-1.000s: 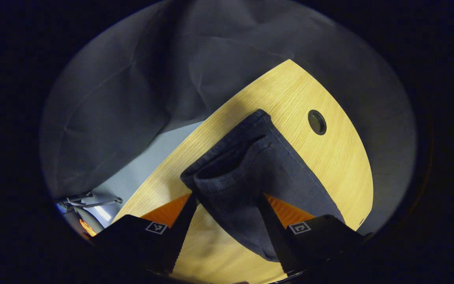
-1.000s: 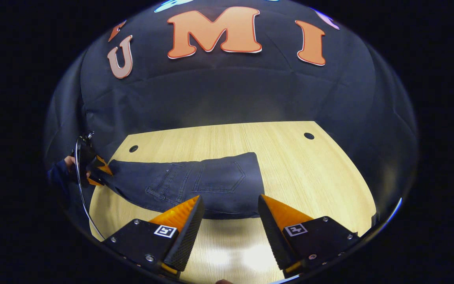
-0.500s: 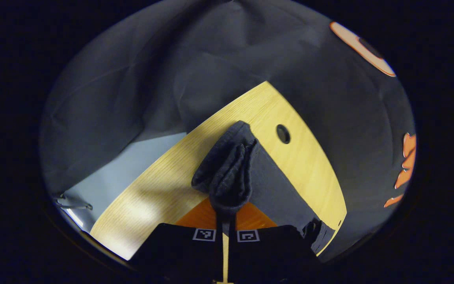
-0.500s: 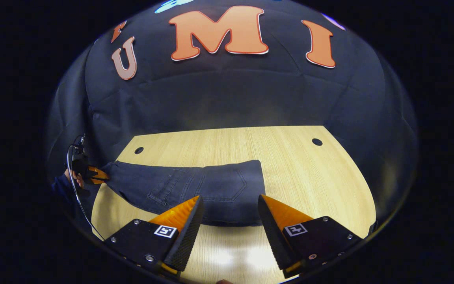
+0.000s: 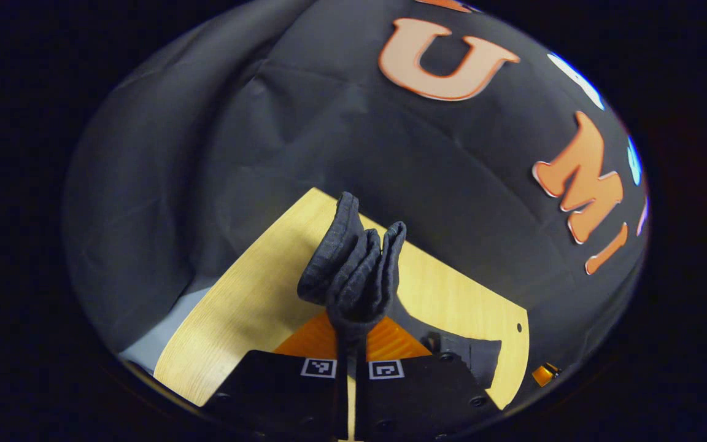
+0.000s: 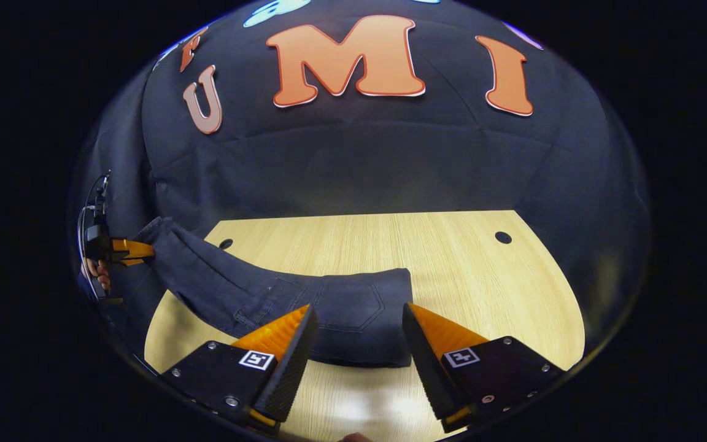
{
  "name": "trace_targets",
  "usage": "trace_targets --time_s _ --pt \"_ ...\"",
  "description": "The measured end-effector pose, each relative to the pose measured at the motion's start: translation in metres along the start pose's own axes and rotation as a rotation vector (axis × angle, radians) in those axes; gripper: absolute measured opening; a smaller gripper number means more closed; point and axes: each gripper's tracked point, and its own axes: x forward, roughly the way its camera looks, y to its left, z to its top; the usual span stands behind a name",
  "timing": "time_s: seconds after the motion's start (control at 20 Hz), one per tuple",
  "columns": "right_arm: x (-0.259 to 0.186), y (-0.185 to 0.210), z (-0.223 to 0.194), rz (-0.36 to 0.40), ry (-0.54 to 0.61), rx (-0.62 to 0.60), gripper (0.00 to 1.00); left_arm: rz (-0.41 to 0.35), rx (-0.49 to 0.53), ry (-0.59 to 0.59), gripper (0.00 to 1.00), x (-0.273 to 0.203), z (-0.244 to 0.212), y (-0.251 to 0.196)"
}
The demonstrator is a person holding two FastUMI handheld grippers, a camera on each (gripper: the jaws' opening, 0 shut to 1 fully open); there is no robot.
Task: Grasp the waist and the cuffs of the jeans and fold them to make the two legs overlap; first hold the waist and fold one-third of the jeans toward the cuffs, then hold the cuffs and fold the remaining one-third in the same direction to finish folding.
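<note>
Dark blue jeans [image 6: 353, 313] lie on the wooden table [image 6: 452, 270], their waist part folded over with a back pocket facing up. The leg end slopes up off the table to the far left, where my left gripper [image 6: 125, 250] holds it in the air. In the left gripper view the bunched cuffs [image 5: 356, 270] stick up from between the fingers, and my left gripper [image 5: 351, 341] is shut on them. My right gripper [image 6: 358, 334] hovers open just in front of the folded waist part, touching nothing.
The table [image 5: 249, 301] has a round cable hole near each far corner [image 6: 503, 237] [image 6: 226, 244]. A hand [image 6: 92, 275] and a cable sit behind the left gripper. The black cloth wall [image 6: 359, 159] rises right behind the table.
My left gripper shut on the cuffs and lifted them off the table, raising the leg end. The right gripper stayed open, nearly still.
</note>
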Motion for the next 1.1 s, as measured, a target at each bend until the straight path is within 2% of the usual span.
trace_targets --time_s 0.2,0.7,1.1 --pt "-0.003 -0.009 0.009 0.010 -0.028 -0.002 0.96 -0.087 0.061 -0.013 0.05 -0.025 0.000 -0.074" --pt "-0.009 -0.053 0.018 0.013 -0.068 0.032 0.96 -0.174 0.171 0.041 0.04 -0.020 -0.031 -0.224" --pt "-0.007 -0.090 0.022 0.006 -0.077 0.038 0.96 -0.195 0.317 0.137 0.05 0.006 -0.098 -0.322"
